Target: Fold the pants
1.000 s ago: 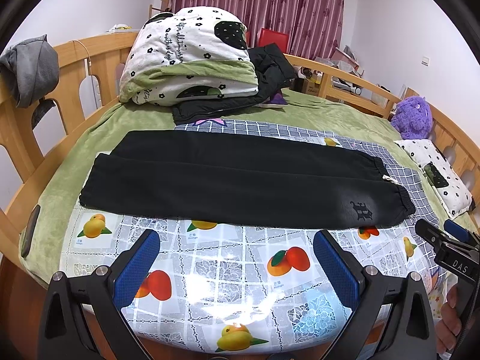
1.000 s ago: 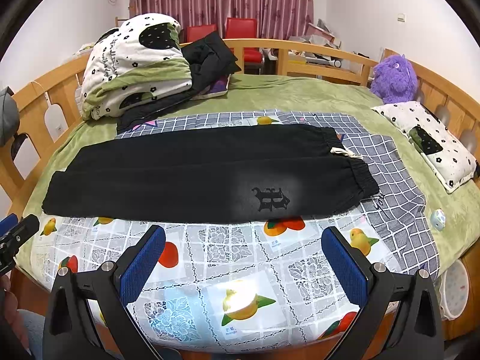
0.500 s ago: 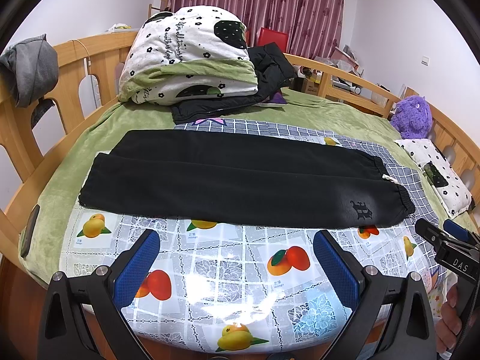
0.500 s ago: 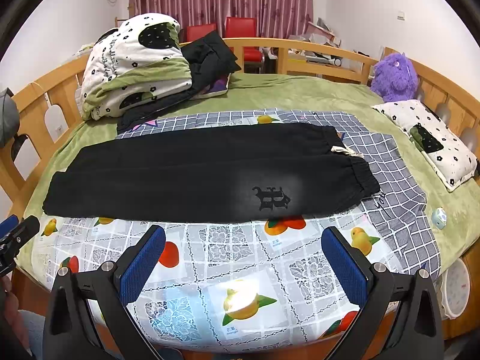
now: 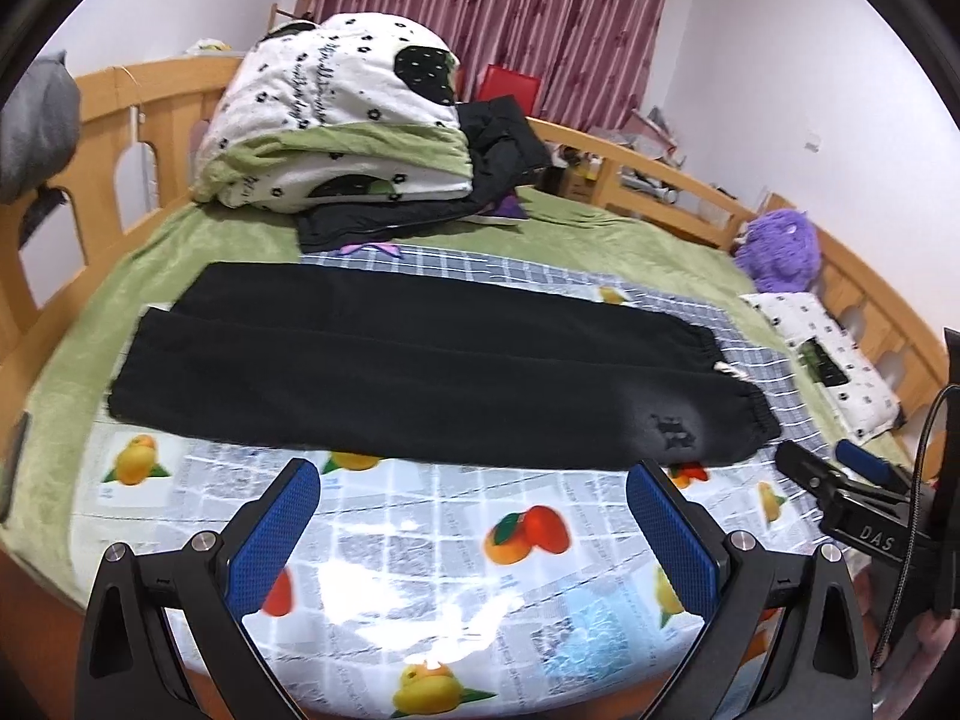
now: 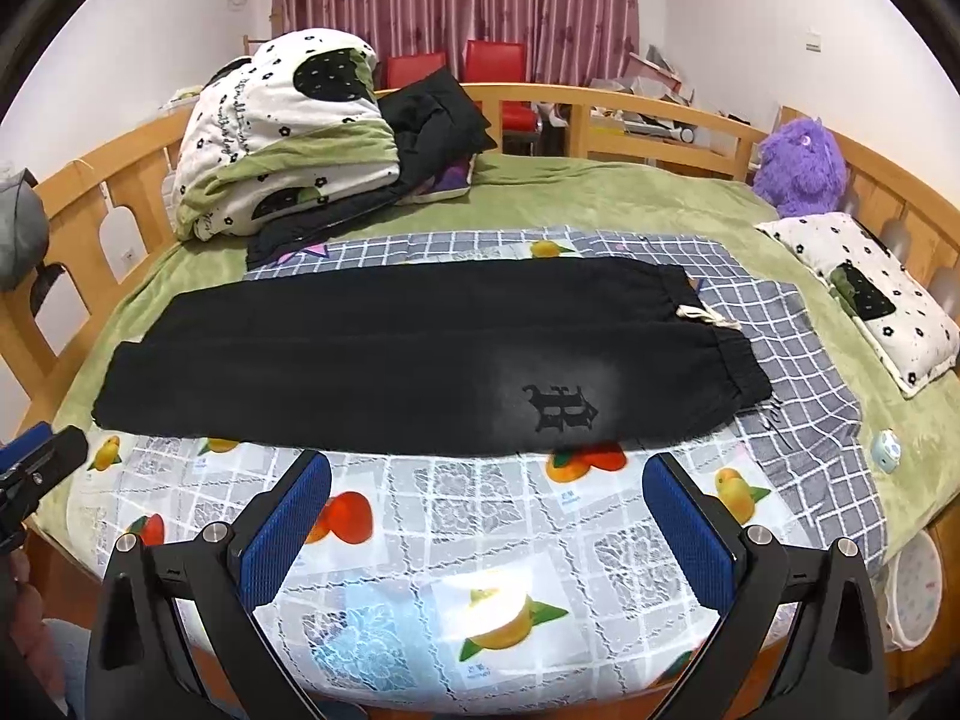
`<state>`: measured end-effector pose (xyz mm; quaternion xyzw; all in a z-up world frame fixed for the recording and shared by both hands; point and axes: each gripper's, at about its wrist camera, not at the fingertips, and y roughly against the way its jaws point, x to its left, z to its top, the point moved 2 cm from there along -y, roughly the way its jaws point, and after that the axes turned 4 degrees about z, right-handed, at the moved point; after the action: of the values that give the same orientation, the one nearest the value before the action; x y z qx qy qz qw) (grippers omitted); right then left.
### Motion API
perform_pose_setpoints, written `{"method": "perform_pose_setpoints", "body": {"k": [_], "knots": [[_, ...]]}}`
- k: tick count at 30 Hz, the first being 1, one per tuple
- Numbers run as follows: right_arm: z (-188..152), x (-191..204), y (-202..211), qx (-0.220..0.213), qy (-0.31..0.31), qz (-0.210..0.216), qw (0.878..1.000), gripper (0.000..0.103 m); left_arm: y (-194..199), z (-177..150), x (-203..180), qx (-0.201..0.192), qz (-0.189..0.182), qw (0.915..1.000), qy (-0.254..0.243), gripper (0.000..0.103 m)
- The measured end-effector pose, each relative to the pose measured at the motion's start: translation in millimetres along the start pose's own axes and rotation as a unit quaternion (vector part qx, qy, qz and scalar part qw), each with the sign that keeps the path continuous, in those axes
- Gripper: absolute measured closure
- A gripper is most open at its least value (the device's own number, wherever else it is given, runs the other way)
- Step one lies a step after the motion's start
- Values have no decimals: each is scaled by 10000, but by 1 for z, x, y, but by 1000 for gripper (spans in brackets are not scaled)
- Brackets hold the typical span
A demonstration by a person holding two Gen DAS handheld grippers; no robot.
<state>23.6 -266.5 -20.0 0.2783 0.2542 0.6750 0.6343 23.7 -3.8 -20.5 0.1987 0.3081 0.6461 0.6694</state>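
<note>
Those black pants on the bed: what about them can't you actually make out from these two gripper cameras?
- Black pants: underside hidden in both views by the pants' own top layer.
- Logo: blurred in the left wrist view; clearer in the right wrist view, still unreadable.
- Drawstring: mostly tucked under the waistband.
- Left gripper and right gripper: handles cut off by the bottom edge.

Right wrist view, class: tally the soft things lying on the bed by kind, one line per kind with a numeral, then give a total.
Black pants: 1
Folded quilt: 1
Black jacket: 1
Purple plush toy: 1
Flower-print pillow: 1
Total: 5
</note>
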Motion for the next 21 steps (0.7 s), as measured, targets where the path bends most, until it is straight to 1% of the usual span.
{"method": "perform_pose_setpoints", "body": {"k": [2, 3, 5, 6, 7, 9, 11, 14, 15, 17, 21], "knots": [[4, 1, 1, -138, -50, 130, 9998, 1, -2, 5, 1, -1, -488, 9986, 178, 1], [7, 0, 2, -226, -67, 157, 9996, 1, -3, 8, 4, -16, -576, 9981, 209, 1], [16, -3, 4, -432, -47, 177, 9989, 1, -6, 21, 7, -355, -441, 9984, -7, 1], [22, -6, 4, -481, -37, 179, 9987, 1, -7, 24, 9, -417, -358, 9985, -70, 1], [29, -11, 2, -488, -29, 192, 9986, 1, -11, 32, 15, -474, -164, 9986, -149, 1], [40, -22, -2, -507, -13, 232, 9984, 1, -16, 41, 26, -532, -33, 9985, -112, 1], [53, -37, -9, -598, -8, 176, 9981, 1, -26, 49, 44, -485, 53, 9988, 55, 1], [67, -60, -25, -728, 94, 55, 9973, 1, -49, 50, 73, -220, 386, 9987, 230, 1], [69, -70, -36, -655, 94, 9, 9978, 1, -58, 47, 82, -107, 532, 9982, 241, 1], [70, -87, -55, -459, 18, 16, 9989, 1, -78, 41, 101, -5, 830, 9962, 257, 1], [56, -132, -94, -53, -609, 133, 9980, 1, -105, 27, 132, 135, 933, 9944, 481, 1]]}}
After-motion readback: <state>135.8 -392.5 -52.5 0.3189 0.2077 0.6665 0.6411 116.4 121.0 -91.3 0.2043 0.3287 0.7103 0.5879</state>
